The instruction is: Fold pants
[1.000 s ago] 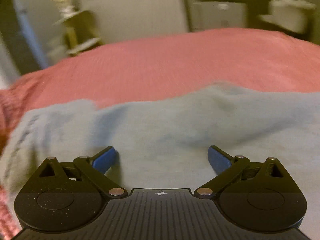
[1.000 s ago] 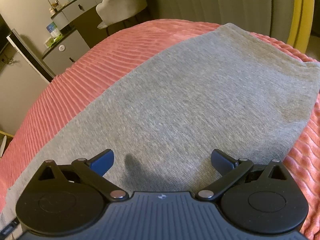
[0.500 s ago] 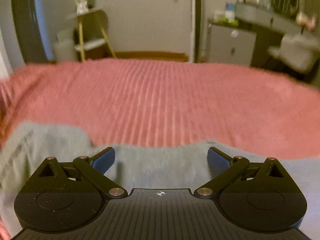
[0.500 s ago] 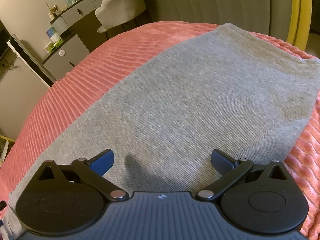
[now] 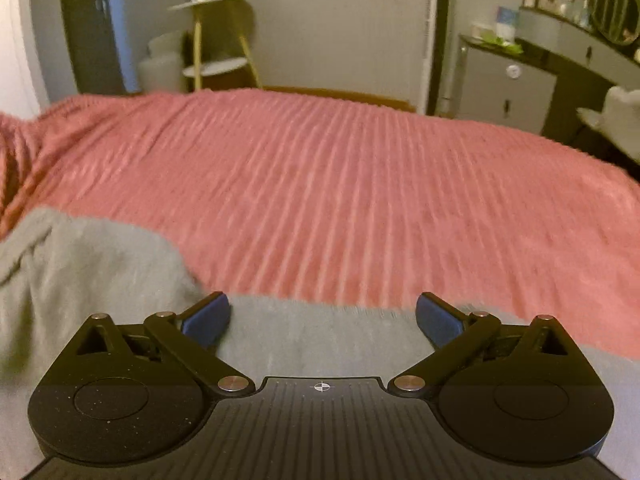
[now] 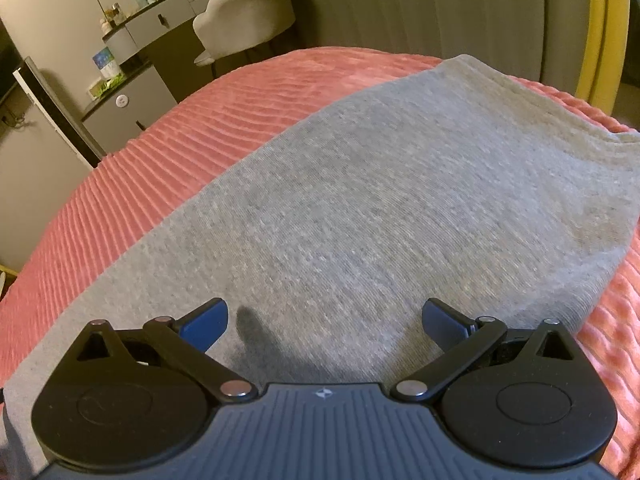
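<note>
Nearest to us, our left hand-held gripper (image 5: 322,317) hangs with its blue fingertips (image 5: 206,317) spread wide and nothing between them, just above the near edge of the gray pants (image 5: 100,264). In that view the fabric runs along the bottom and bunches into soft folds at the left. Our right hand-held gripper (image 6: 324,317) is likewise spread apart and holds nothing; it hovers over a smooth, flat stretch of the pants (image 6: 380,208), and a small dark shadow falls on the cloth just right of its left fingertip. From the right wrist view the pants lie as a long band stretching diagonally away toward the upper right, where the far end shows a stitched hem. Under the pants lies the ribbed pink bedspread (image 5: 340,200), which covers the bed on both sides of them. Farther off, we see a small yellow-legged side table (image 5: 216,36) against the wall, a gray cabinet (image 5: 506,88) and, in the right wrist view, a pale cushioned chair (image 6: 244,16) beside a dark vanity.
</note>
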Demonstrator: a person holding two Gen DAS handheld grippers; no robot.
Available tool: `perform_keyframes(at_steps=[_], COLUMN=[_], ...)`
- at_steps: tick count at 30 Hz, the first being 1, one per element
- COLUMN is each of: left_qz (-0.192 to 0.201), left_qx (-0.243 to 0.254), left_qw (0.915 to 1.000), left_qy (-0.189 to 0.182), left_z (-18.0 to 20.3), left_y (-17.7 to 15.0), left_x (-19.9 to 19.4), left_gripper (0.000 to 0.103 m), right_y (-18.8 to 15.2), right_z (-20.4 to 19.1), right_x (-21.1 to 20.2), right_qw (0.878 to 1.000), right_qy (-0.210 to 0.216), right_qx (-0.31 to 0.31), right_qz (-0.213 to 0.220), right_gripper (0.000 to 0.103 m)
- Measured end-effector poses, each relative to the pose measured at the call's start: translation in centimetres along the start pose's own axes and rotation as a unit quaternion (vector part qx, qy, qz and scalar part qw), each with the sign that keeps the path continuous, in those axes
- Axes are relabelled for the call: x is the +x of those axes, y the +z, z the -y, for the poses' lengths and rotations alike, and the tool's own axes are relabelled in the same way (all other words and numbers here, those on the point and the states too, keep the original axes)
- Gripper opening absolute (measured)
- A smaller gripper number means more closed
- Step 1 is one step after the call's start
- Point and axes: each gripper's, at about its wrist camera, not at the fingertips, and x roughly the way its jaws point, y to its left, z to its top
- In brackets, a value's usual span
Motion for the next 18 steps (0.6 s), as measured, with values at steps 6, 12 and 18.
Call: perform_keyframes(at_steps=[6, 12, 18], left_qz=[0.003, -0.017, -0.031], left_qx=[0.057, 0.137, 0.028], left_qw=[0.9955, 0.9891, 0.9985], left_qy=[-0.076, -0.050, 0.036], left_z=[1.8, 5.0, 0.3], left_y=[-2.1, -6.0, -4.9], left_x=[-6.1, -6.5, -5.9], left_gripper=[0.103, 0.103, 0.103], right_y=[-0.1, 0.1, 0.3], right_z=[0.0, 0.8, 0.8], right_x=[-0.1, -0.5, -0.5], right_qw=[1.000, 1.000, 1.000], right_qy=[-0.001, 0.015, 0.018], right_qx=[0.001, 0.019, 0.024], right_qz=[0.003, 0.000, -0.006], right_gripper=[0.103, 0.103, 0.103])
